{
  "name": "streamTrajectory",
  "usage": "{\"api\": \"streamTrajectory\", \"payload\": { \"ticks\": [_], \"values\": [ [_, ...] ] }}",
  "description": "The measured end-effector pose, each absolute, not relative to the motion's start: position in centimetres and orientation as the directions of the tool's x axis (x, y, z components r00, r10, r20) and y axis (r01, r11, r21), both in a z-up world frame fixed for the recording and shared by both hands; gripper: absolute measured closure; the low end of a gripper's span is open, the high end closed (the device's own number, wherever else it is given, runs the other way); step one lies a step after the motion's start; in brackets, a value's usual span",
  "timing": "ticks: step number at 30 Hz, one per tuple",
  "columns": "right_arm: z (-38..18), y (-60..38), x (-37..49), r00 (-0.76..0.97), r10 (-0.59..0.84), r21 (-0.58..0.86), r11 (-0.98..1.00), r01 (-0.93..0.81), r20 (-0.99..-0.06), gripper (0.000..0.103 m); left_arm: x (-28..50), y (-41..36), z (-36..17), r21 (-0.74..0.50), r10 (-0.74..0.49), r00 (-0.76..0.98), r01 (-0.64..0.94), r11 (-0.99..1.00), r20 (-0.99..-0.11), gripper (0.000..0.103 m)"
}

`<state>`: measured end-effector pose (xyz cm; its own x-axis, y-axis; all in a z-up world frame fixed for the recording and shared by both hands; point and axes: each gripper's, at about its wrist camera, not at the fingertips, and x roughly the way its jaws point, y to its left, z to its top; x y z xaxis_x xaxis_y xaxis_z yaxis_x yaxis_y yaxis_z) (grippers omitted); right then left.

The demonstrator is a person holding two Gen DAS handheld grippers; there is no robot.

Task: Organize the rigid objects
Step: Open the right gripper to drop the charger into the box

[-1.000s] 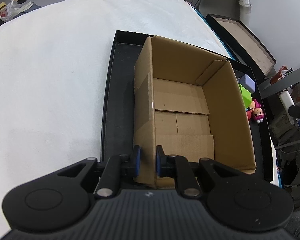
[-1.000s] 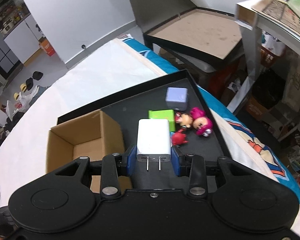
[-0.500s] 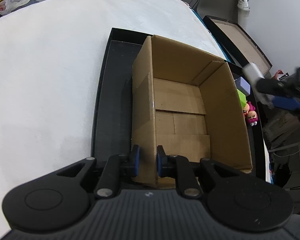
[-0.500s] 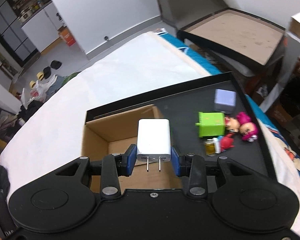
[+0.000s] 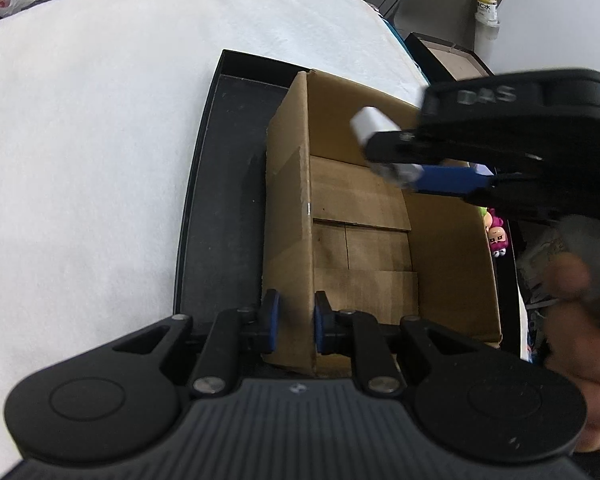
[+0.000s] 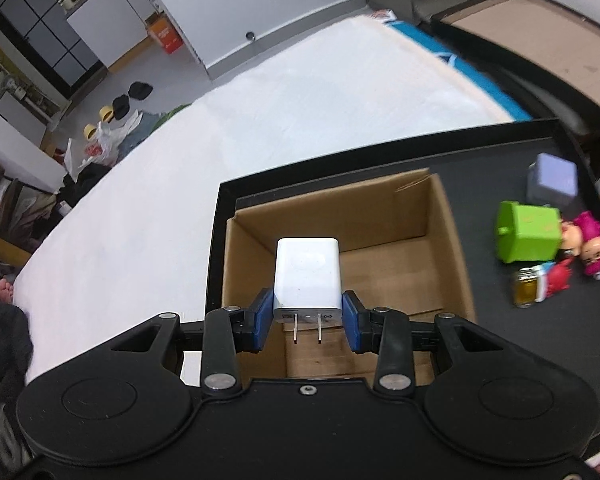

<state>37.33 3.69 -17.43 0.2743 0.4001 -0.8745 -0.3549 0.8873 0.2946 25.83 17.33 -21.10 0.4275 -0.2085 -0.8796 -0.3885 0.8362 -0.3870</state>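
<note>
- A white charger (image 6: 306, 276) is clamped in the right hand-held gripper (image 6: 306, 320), prongs toward the camera, long axis along the fingers, above the cardboard box (image 6: 448, 240).
- The box's wall is pinched by the left hand-held gripper (image 5: 294, 322).

White two-prong charger (image 6: 306, 276) sits clamped between my right jaws, prongs toward me, above the open cardboard box (image 6: 384, 216). My left jaws pinch the box's near wall (image 5: 296, 280). Box interior empty, seated in a black tray (image 6: 480, 140).
</note>
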Motion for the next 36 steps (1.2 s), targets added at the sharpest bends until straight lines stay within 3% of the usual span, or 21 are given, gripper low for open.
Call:
{"api": "streamTrajectory", "payload": {
  "ticks": [16, 24, 30, 36],
  "values": [
    [-20.5, 5.2, 38.9, 0.178, 0.435, 0.374, 0.880, -0.294, -0.883, 0.065, 25.9, 17.6, -21.0, -0.391, -0.214, 0.417, -0.404, 0.827, -0.883, 0.087],
    [-18.1, 1.7, 38.0, 0.201, 0.449, 0.375, 0.870, -0.320, -0.871, 0.064, 25.6, 17.5, -20.7, -0.384, -0.206, 0.417, -0.405, 0.830, -0.885, 0.087],
    [-15.9, -1.4, 37.2, 0.228, 0.463, 0.377, 0.863, -0.336, -0.857, 0.052, 25.8, 17.1, -20.4, -0.363, -0.187, 0.413, -0.404, 0.840, -0.892, 0.087],
    [-14.3, -3.6, 36.8, 0.258, 0.464, 0.364, 0.862, -0.353, -0.848, 0.050, 26.1, 16.7, -20.3, -0.342, -0.167, 0.408, -0.404, 0.848, -0.897, 0.088]
  ]
}}
